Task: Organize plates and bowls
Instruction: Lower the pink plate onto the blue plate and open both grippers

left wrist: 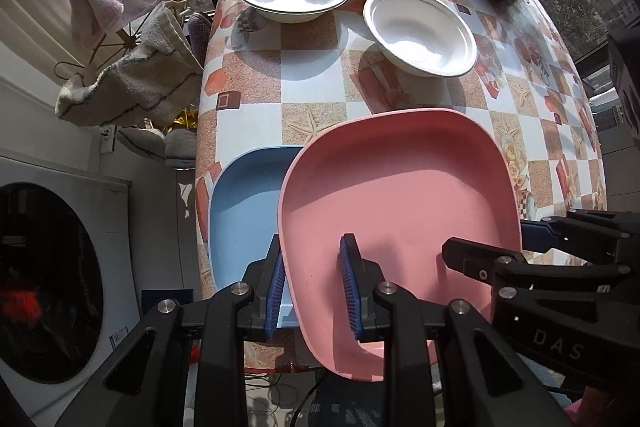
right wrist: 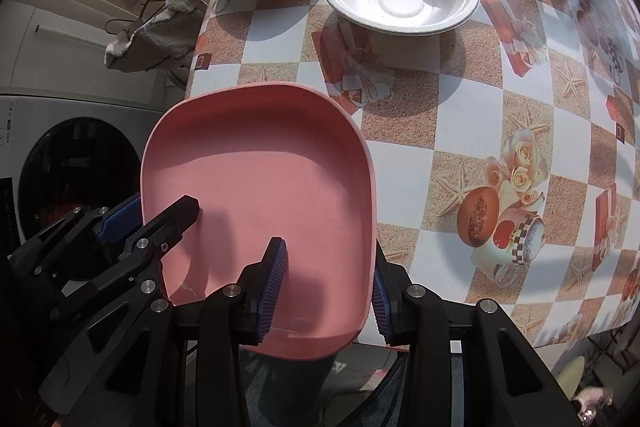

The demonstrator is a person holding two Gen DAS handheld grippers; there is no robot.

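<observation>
Both hand-held grippers pinch the near rim of a pink plate (left wrist: 392,211): left hand-held gripper (left wrist: 314,285), right hand-held gripper (right wrist: 330,293). Likely light, stiff, smooth plastic, it overlaps the blue plate (left wrist: 244,211) just leftward.

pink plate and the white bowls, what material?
Pink plate: likely matte plastic, possibly wheat-straw or melamine; even color, soft sheen, thin molded rim. White bowls: probably molded paper pulp or foam; chalky matte surface, pressed concentric rings, thin rolled rim. Can't confirm either by sight.
</observation>
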